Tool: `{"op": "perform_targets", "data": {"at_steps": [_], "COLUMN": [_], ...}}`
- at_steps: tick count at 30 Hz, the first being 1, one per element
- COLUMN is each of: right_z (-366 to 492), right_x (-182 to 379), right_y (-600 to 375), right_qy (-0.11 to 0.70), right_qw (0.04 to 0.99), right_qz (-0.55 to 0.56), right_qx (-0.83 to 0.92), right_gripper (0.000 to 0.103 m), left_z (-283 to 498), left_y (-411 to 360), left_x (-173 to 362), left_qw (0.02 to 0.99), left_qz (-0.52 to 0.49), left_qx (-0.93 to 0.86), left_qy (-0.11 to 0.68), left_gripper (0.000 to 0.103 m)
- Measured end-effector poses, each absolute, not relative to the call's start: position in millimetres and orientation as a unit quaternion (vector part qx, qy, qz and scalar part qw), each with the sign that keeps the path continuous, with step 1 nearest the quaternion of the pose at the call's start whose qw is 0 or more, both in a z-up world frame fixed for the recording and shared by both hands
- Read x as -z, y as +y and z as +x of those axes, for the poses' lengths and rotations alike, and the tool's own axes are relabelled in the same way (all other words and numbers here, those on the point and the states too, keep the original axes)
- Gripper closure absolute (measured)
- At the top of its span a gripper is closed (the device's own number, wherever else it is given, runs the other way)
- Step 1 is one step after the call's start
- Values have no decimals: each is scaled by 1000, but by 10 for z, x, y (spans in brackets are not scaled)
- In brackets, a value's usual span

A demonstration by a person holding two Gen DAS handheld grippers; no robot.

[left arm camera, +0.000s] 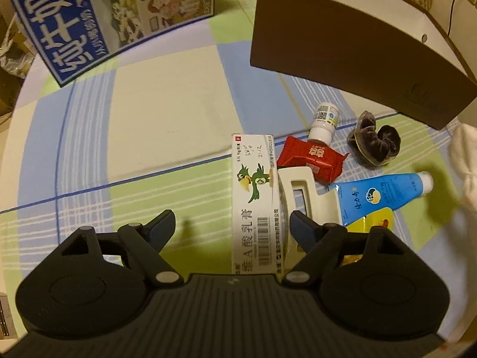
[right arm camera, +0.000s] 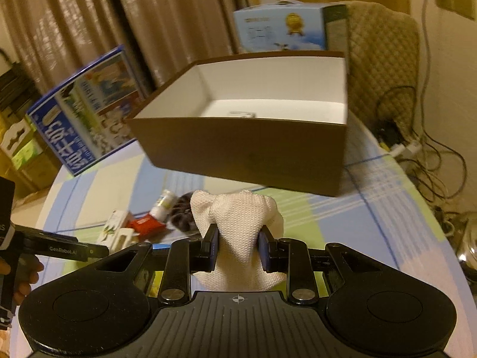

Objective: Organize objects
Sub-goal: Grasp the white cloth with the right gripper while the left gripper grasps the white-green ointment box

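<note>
My right gripper (right arm camera: 238, 249) is shut on a white woven cloth bundle (right arm camera: 241, 220), held above the table in front of the brown box (right arm camera: 244, 146), whose white inside holds a small white item (right arm camera: 243, 114). My left gripper (left arm camera: 232, 226) is open low over the table, its fingers either side of a white ointment carton with a green bird (left arm camera: 255, 197). Beside it lie a white hair claw (left arm camera: 301, 197), a red packet (left arm camera: 310, 158), a small white bottle (left arm camera: 323, 123), a dark scrunchie (left arm camera: 374, 140), a blue tube (left arm camera: 381, 197) and a yellow packet (left arm camera: 372, 223). The cloth (left arm camera: 465, 161) shows at the right edge.
A blue milk carton box (left arm camera: 98, 18) stands at the back left of the checked tablecloth (left arm camera: 167, 113). The brown box (left arm camera: 351, 44) fills the back right. A quilted chair back (right arm camera: 384, 50), cables (right arm camera: 417, 137) and curtains lie beyond the table. A hand (right arm camera: 25, 277) holds the left gripper.
</note>
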State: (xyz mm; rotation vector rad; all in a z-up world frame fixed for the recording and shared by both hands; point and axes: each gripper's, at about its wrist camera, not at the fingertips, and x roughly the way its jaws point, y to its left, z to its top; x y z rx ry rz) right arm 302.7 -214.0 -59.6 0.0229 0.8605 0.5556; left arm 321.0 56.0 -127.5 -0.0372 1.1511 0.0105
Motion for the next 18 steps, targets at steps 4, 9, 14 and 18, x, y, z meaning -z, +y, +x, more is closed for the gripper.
{"op": "perform_targets", "data": {"at_steps": [4, 9, 14, 18], "right_z": [3044, 3046, 3062, 3064], "right_x": [579, 568, 581, 584], "right_y": [-2241, -2294, -2285, -2271], "right_qy": [414, 415, 418, 419], "right_qw": [875, 876, 874, 874], "right_qz": [18, 22, 23, 20], "right_qx": [-251, -246, -244, -246], "right_gripper": [79, 78, 78, 78], "left_z": [3301, 3359, 3356, 3368], "left_y": [568, 606, 522, 526], "left_x": [1304, 1309, 1355, 1435], "left_qw": [842, 840, 836, 830], "left_qz": [-31, -30, -9, -14], "left_qx": [1, 5, 18, 16], "left_qy": [538, 542, 548, 557], "left_gripper": [25, 34, 40, 54]}}
